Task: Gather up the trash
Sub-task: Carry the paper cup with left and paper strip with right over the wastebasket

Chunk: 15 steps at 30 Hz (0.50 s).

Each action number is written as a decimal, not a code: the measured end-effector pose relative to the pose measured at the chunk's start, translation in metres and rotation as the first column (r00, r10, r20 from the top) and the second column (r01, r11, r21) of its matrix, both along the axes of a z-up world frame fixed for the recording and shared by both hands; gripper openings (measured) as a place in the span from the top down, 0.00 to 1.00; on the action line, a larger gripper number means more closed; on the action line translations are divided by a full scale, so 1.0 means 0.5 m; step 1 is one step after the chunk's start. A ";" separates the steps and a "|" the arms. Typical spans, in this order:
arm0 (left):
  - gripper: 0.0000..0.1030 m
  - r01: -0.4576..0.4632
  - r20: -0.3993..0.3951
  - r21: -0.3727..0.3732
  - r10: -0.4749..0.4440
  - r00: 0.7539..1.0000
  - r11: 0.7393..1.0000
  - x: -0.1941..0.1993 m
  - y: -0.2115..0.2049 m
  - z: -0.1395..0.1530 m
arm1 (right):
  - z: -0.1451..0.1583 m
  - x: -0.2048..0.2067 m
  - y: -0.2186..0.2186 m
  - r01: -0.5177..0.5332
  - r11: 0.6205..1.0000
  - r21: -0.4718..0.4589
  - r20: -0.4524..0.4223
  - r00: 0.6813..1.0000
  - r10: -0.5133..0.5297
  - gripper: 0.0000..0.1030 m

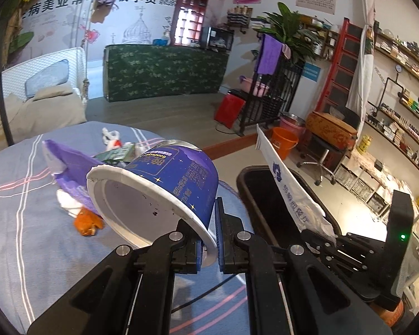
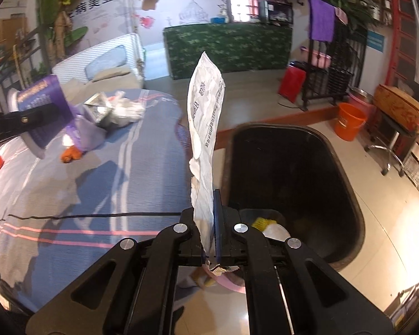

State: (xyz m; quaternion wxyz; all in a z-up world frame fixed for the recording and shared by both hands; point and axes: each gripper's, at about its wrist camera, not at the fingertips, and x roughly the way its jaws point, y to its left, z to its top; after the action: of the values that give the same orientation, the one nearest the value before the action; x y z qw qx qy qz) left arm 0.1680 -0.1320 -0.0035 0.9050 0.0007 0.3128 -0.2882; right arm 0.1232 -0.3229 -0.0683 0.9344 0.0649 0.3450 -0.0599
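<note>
Cup, blue, white inside, left gripper clamped on rim, right gripper pinching crumpled white wrapper

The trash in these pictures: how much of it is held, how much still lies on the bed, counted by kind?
Paper cups, held: 1
White wrappers, held: 1
Purple packets on bed: 1
Silver foil packs on bed: 1
Crumpled white bits on bed: 1
Orange scraps on bed: 1
Total: 6

Left hand-held gripper clamping blue paper cup rim, black bin beside striped table
</note>
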 end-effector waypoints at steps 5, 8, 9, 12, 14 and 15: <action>0.92 0.039 -0.008 -0.003 -0.039 0.999 0.999 -0.007 -0.038 -0.008 | -0.029 0.014 -0.044 0.057 0.998 -0.001 -0.033 0.998 -0.057 0.95; 0.92 0.062 -0.018 0.002 -0.062 0.998 0.998 -0.008 -0.058 -0.014 | -0.050 0.025 -0.070 0.090 0.996 0.014 -0.059 0.994 -0.089 0.95; 0.92 0.069 -0.020 0.004 -0.069 0.997 0.998 -0.008 -0.064 -0.016 | -0.056 0.030 -0.076 0.101 0.995 0.020 -0.068 0.993 -0.099 0.95; 0.92 0.092 -0.023 0.015 -0.092 0.995 0.996 -0.012 -0.078 -0.021 | -0.078 0.045 -0.097 0.128 0.991 0.029 -0.096 0.987 -0.125 0.95; 0.92 0.106 -0.026 0.020 -0.105 0.994 0.994 -0.011 -0.088 -0.024 | -0.090 0.054 -0.108 0.142 0.989 0.034 -0.112 0.984 -0.138 0.95; 0.92 0.113 -0.030 0.022 -0.112 0.993 0.993 -0.011 -0.093 -0.025 | -0.096 0.059 -0.114 0.149 0.988 0.038 -0.120 0.982 -0.144 0.95</action>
State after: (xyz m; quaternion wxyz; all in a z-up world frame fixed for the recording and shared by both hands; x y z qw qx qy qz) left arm 0.1623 -0.1785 -0.0161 0.8828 0.0251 0.3285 -0.3349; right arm 0.1527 -0.3798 -0.1164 0.9040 0.1082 0.3945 -0.1241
